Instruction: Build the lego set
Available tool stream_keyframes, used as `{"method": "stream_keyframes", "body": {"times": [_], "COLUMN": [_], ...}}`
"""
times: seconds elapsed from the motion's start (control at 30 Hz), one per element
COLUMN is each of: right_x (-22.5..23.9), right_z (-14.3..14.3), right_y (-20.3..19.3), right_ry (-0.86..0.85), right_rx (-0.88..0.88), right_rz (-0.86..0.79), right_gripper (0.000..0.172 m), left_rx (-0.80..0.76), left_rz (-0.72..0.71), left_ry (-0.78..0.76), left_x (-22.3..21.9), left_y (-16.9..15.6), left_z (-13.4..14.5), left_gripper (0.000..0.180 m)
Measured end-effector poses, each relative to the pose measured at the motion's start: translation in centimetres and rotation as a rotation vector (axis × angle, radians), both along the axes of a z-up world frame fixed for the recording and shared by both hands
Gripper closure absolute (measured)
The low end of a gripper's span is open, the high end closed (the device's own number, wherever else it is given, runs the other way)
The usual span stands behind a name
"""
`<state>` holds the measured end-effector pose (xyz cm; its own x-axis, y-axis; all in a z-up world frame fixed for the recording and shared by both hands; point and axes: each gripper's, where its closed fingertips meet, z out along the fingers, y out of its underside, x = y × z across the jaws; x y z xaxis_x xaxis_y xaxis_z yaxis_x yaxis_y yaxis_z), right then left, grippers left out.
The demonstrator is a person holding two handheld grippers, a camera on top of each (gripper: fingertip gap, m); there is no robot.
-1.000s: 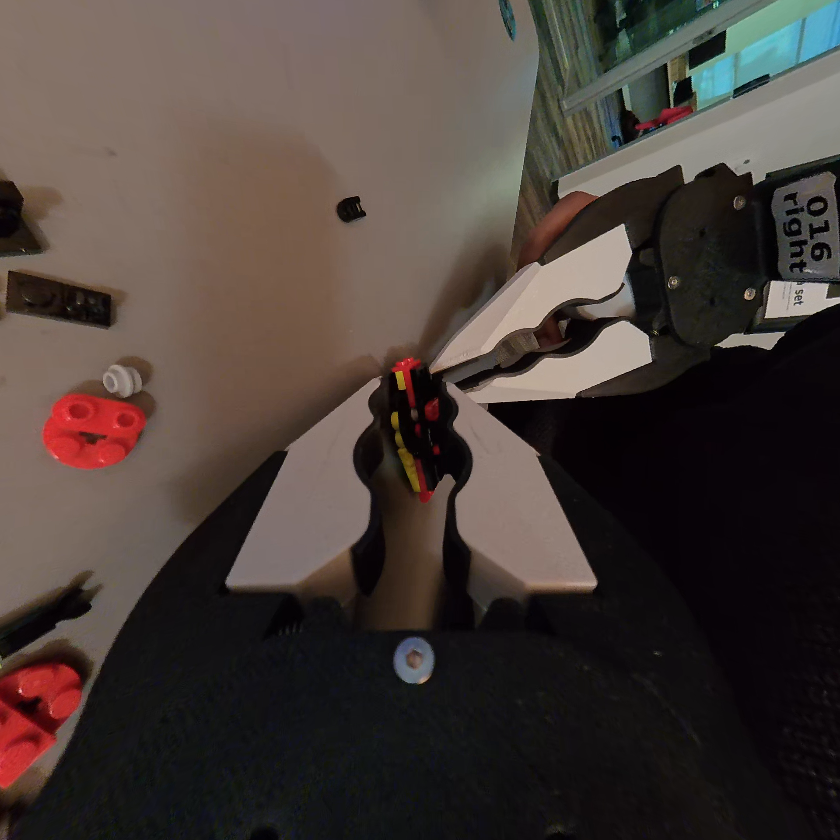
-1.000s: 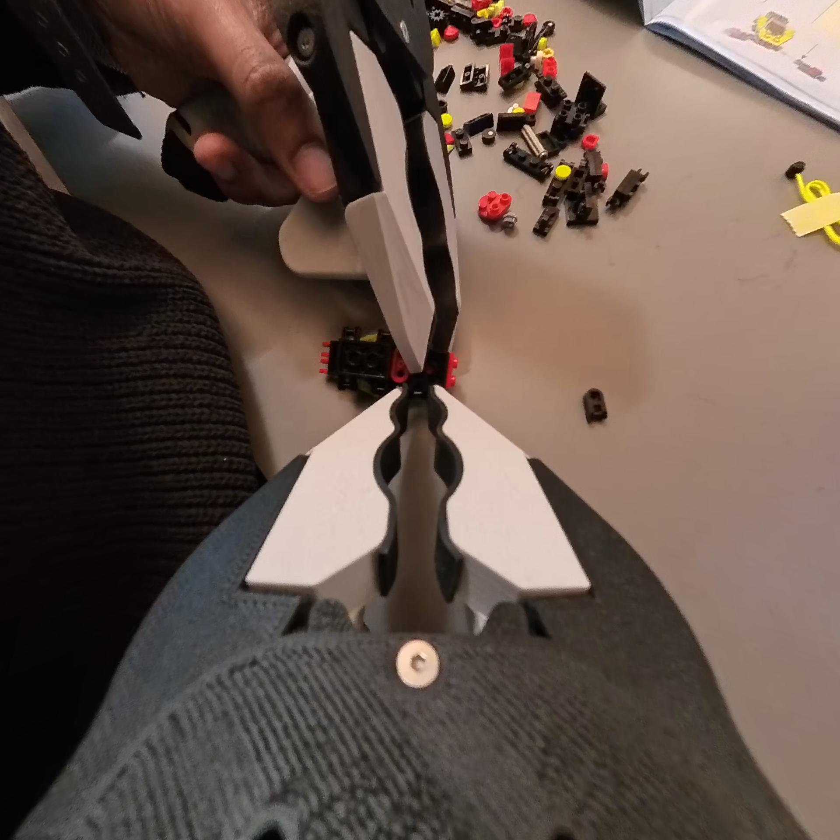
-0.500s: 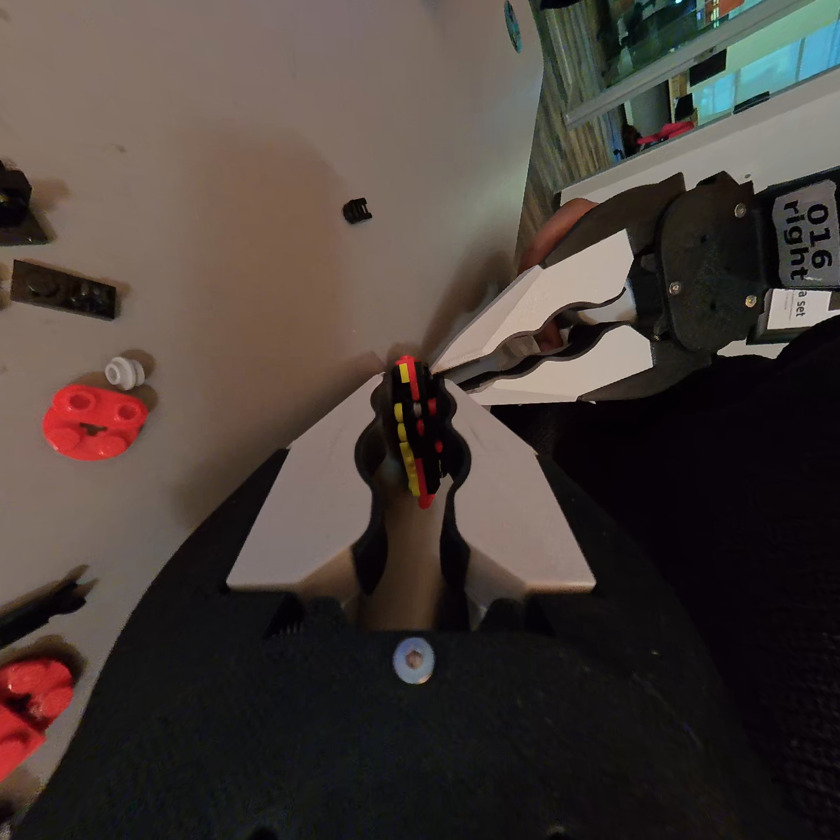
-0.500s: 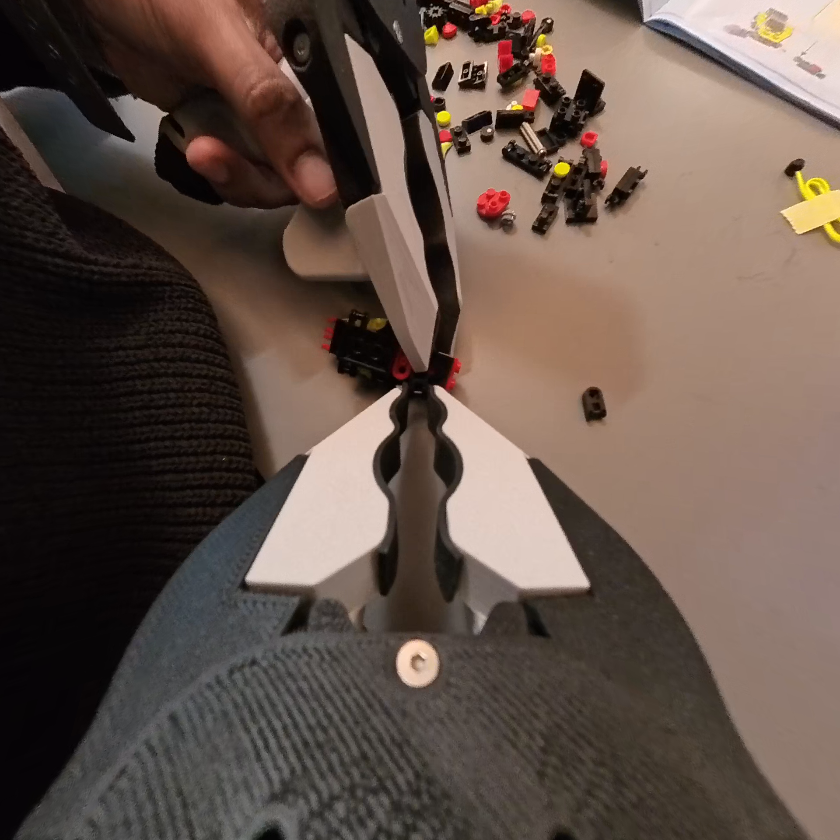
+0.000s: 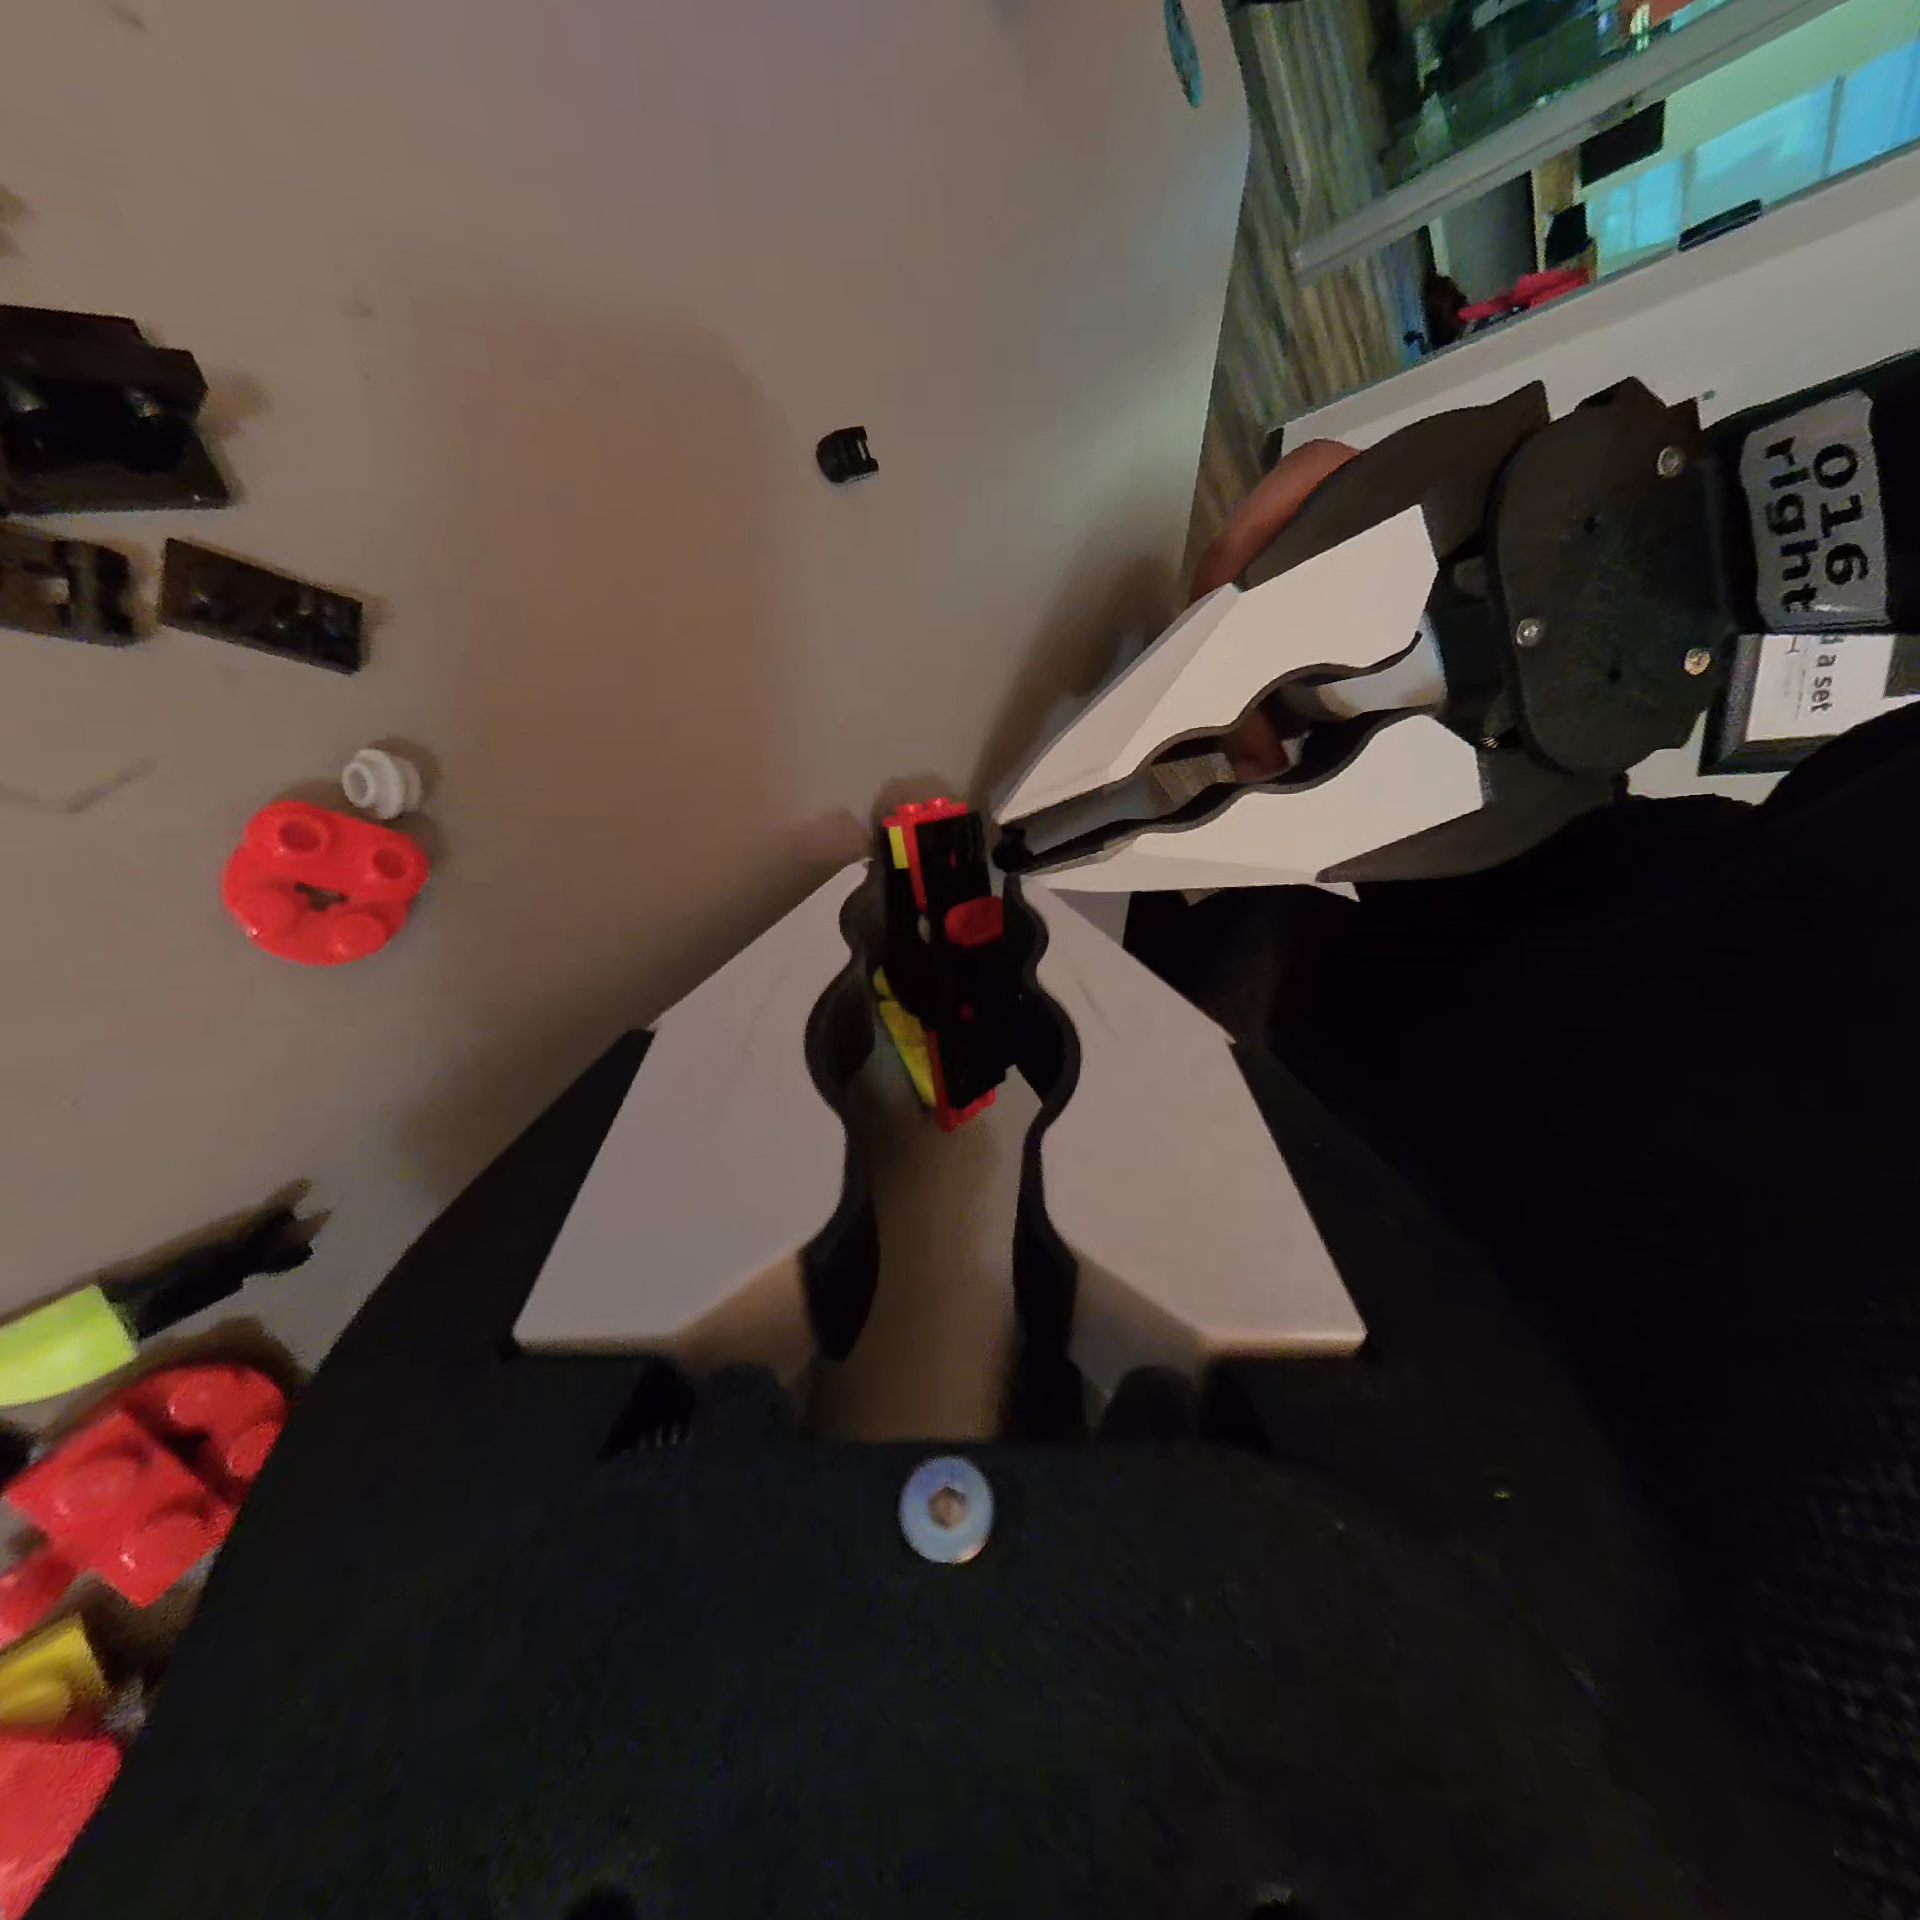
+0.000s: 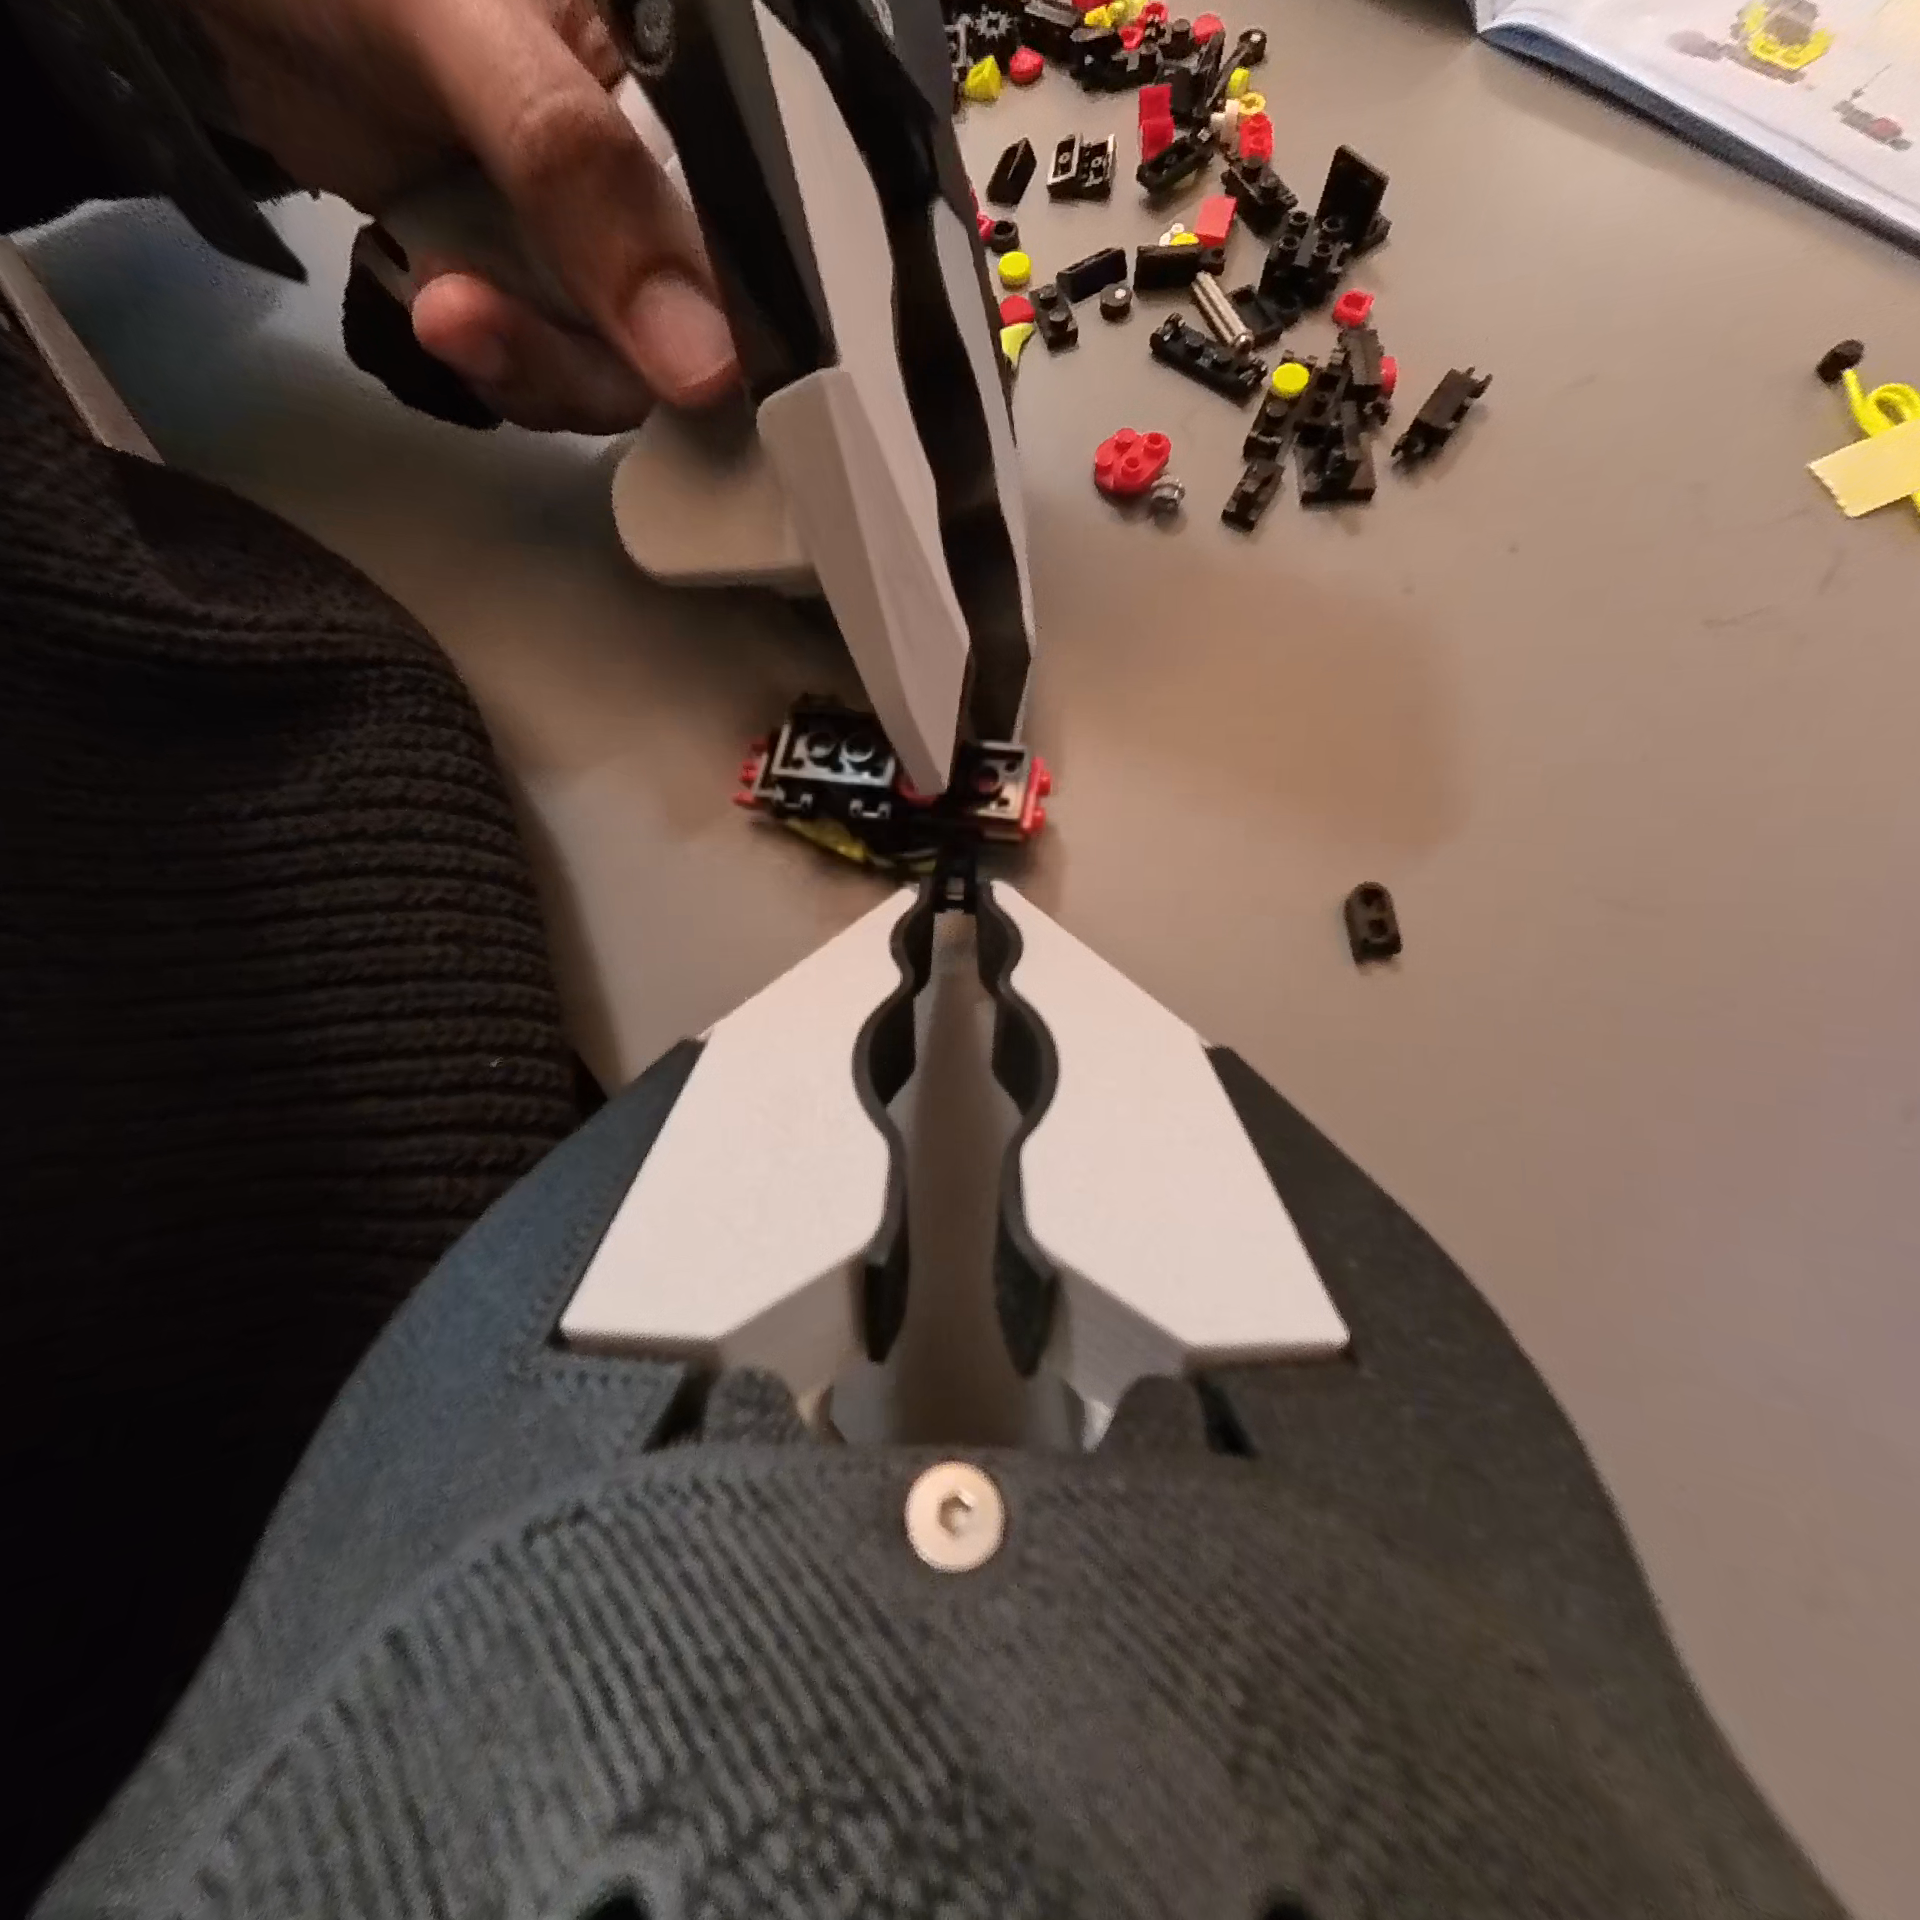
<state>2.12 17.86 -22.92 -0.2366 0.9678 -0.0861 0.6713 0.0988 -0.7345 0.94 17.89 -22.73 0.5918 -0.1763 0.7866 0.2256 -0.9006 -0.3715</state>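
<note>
At the centre of the left wrist view we see the left gripper (image 5: 940, 966) clamped on one small brick assembly (image 5: 940, 935), black with red and yellow parts, its two pads pressing the sides. From the right of that frame the right gripper (image 5: 1013, 847) reaches in, its two fingers drawn nearly together on one small black piece (image 5: 1010, 844) that meets the upper right corner of the assembly.

In the right wrist view we find the same contact at mid-frame: the right gripper (image 6: 954, 902) pinches the black piece (image 6: 954, 883), which touches the assembly (image 6: 831, 779) held low over the grey table (image 6: 1558, 1039) by the left gripper (image 6: 966, 769), which comes down from the top of the frame. One hand (image 6: 540, 208) grips the left tool at upper left.

Outward from the claws, we count one loose black two-hole piece (image 6: 1371, 920) at right of centre, one red rounded plate (image 6: 1132, 459) with one small grey stud (image 6: 1167, 491) touching it, and a scattered heap of black, red and yellow bricks (image 6: 1226, 229) at the top, too many and too small to count. One booklet (image 6: 1714, 94) lies at upper right and one yellow strip (image 6: 1870, 473) at the right edge. A dark knitted sleeve (image 6: 208, 831) fills the left side.
</note>
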Motion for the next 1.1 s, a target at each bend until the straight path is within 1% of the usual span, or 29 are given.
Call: {"method": "stream_keyframes", "body": {"times": [0.2,0.33,0.53,0.8,1.1], "right_x": [-0.2,-0.6,-1.0,-1.1,-1.1], "right_z": [0.3,0.9,0.5,0.2,0.2], "right_y": [0.0,-0.2,-0.5,-0.4,-0.4], "right_ry": [0.019,0.040,0.019,0.006,0.001], "right_rx": [0.007,-0.020,0.005,0.041,0.078], "right_rz": [0.000,-0.010,-0.013,-0.014,-0.005], "right_gripper": [0.166,0.166,0.166,0.166,0.165], "left_rx": [-0.007,-0.011,-0.019,-0.021,-0.029], "left_rz": [-0.001,-0.003,-0.001,-0.003,0.003], "left_ry": [-0.007,-0.021,-0.050,-0.021,-0.023], "left_x": [0.0,-0.1,-0.2,-0.1,0.0], "left_y": [-0.1,-0.2,-0.2,-0.1,-0.1], "left_z": [0.0,0.2,0.3,0.1,0.0], "left_gripper": [0.162,0.159,0.158,0.162,0.163]}}
